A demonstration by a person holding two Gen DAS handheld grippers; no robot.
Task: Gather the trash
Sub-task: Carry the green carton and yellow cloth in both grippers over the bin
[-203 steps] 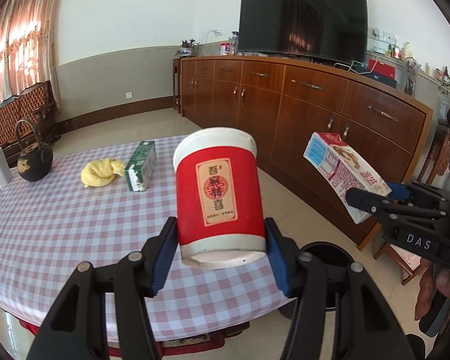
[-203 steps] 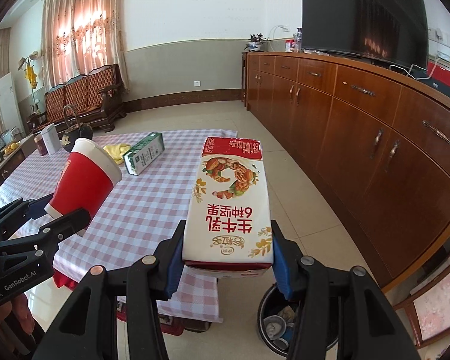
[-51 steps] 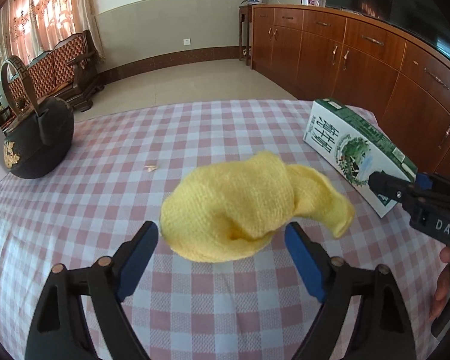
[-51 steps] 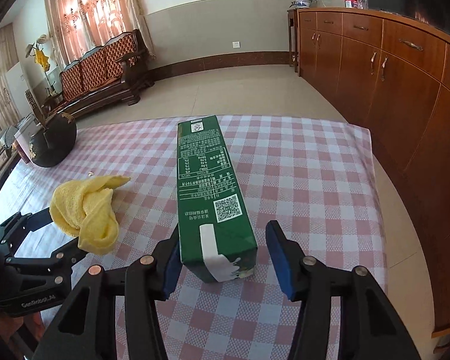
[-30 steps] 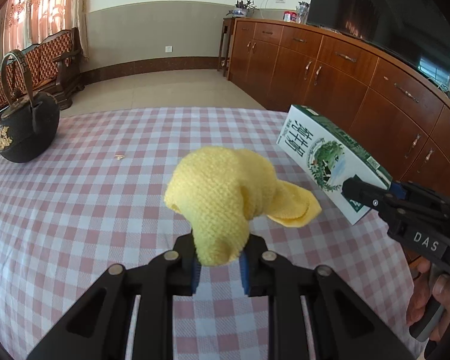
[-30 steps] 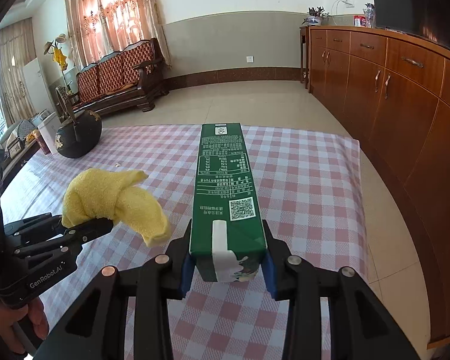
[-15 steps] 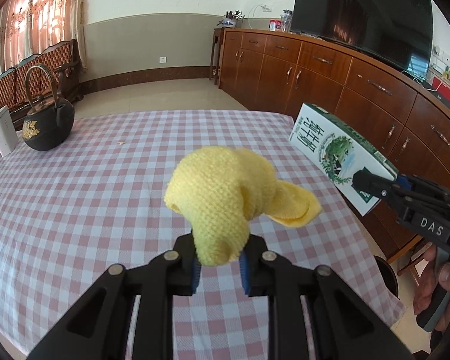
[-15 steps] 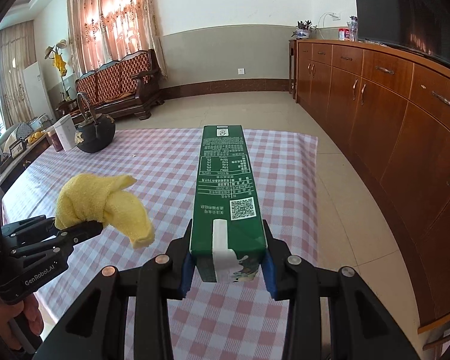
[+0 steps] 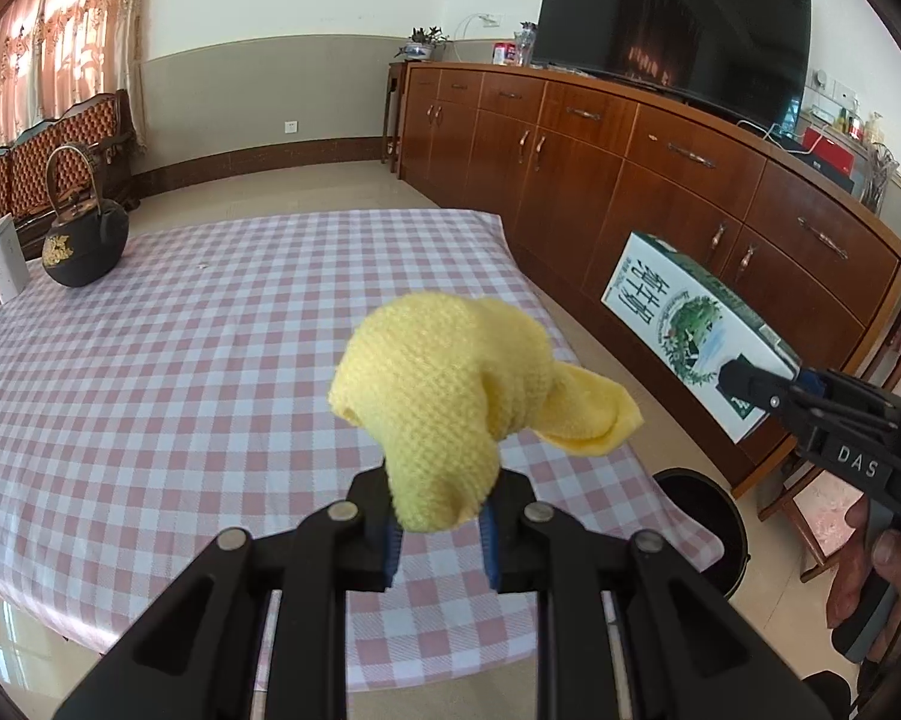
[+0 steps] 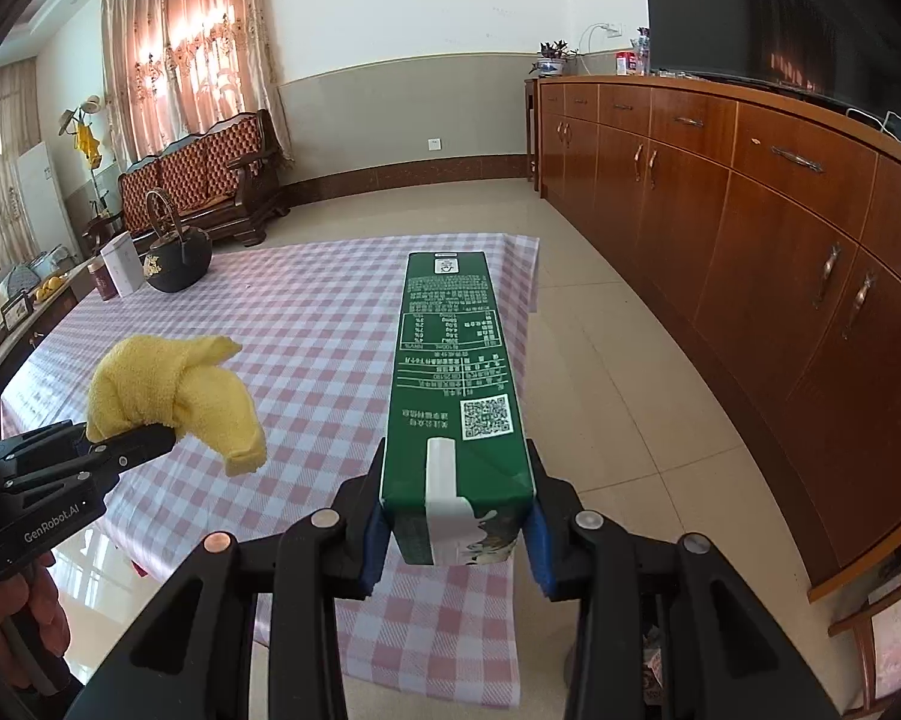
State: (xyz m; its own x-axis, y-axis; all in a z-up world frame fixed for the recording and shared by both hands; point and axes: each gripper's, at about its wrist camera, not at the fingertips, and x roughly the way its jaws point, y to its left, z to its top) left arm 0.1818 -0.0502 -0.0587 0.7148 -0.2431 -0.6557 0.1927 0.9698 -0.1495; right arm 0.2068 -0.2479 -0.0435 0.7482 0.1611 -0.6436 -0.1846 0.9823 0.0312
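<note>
Trash items, two, both held off the table:

1. Yellow cloth [image 9: 444, 384], knitted, bunched into a lump with one flap hanging to its right. Pinched at its lower end by the left gripper [image 9: 439, 531], whose jaws are closed tight on the fabric. Held in the air above the near right corner of the checked tablecloth [image 9: 180, 360]. Seen from the right wrist view, the same cloth [image 10: 168, 384] sticks out past the gripper tips at the left edge.

2. Green carton [image 10: 453, 372], long and rectangular, white printed panel text and a QR code on its upper face (a white strip runs over the near end). Clamped by its near end between the blue pads [image 10: 371, 546] of the right gripper [image 10: 456, 540], jaws pressed against both sides. It points forward, over the table's right edge and the tiled floor [image 10: 618, 372]. In the left wrist view the carton [image 9: 690, 330] is tilted, raised beside the table in front of the wooden sideboard [image 9: 660, 180].

Surroundings:
- Dark round bin [image 9: 708, 516] on the floor, just beyond the table corner, below and between the two held items
- Black iron kettle [image 9: 84, 240] on the far left of the table, a white box [image 9: 3, 258] just beside it
- Television [image 9: 672, 18] on the sideboard
- Wooden settee [image 10: 204, 174] near the curtained window
</note>
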